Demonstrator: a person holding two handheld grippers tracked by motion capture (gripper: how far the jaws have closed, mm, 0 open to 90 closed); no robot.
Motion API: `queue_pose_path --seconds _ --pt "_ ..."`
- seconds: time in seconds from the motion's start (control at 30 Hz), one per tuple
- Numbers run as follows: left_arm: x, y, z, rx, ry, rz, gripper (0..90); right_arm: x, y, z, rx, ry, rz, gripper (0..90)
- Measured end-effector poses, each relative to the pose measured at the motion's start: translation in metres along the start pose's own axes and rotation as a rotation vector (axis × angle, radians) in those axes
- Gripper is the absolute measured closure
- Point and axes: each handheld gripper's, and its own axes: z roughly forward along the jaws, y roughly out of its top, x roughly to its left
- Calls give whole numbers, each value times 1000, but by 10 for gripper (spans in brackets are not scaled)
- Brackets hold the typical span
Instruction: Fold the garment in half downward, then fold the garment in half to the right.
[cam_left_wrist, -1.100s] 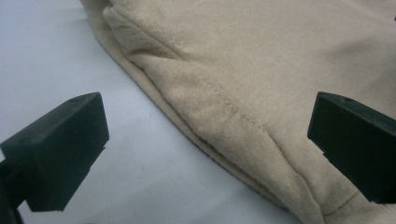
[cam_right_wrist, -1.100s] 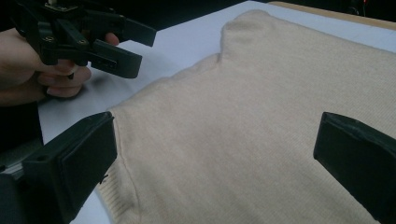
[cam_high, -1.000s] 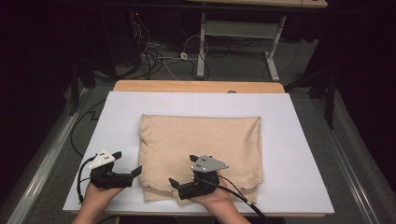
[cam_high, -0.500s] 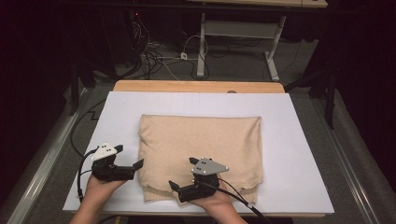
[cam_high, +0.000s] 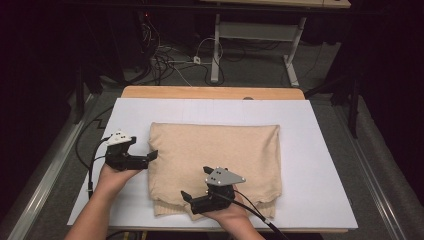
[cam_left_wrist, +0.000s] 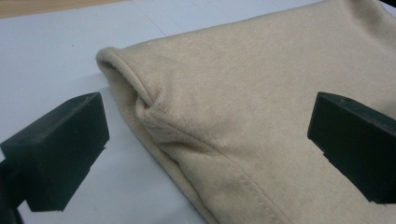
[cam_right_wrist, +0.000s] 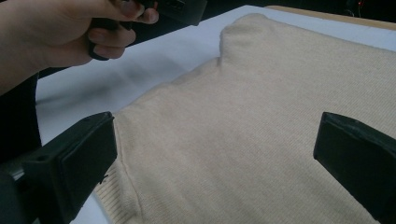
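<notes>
Both claws, left claw (cam_high: 151, 155) and right claw (cam_high: 186, 196), gape wide; the folded sweater (cam_high: 220, 160) looks soft, limp, best pinched at its thick edge.

Folded beige knit sweater (cam_high: 215, 162): soft cotton-like fabric, lying flat in a rough rectangle at the middle of the white desk, ribbed hem along the near edge, 1 rounded folded corner at far left.
</notes>
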Motion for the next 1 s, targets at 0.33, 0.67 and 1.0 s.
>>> queue_pose_path --seconds 0.33,0.67,1.0 --pt "7 3 15 7 -15 -9 0 1 1 -4 1 -10 -7 2" --pt "16 7 39 50 23 -31 0 -2 1 -1 8 -1 -5 2" --pt "42 14 62 108 52 -75 0 -5 3 4 7 16 -6 2"
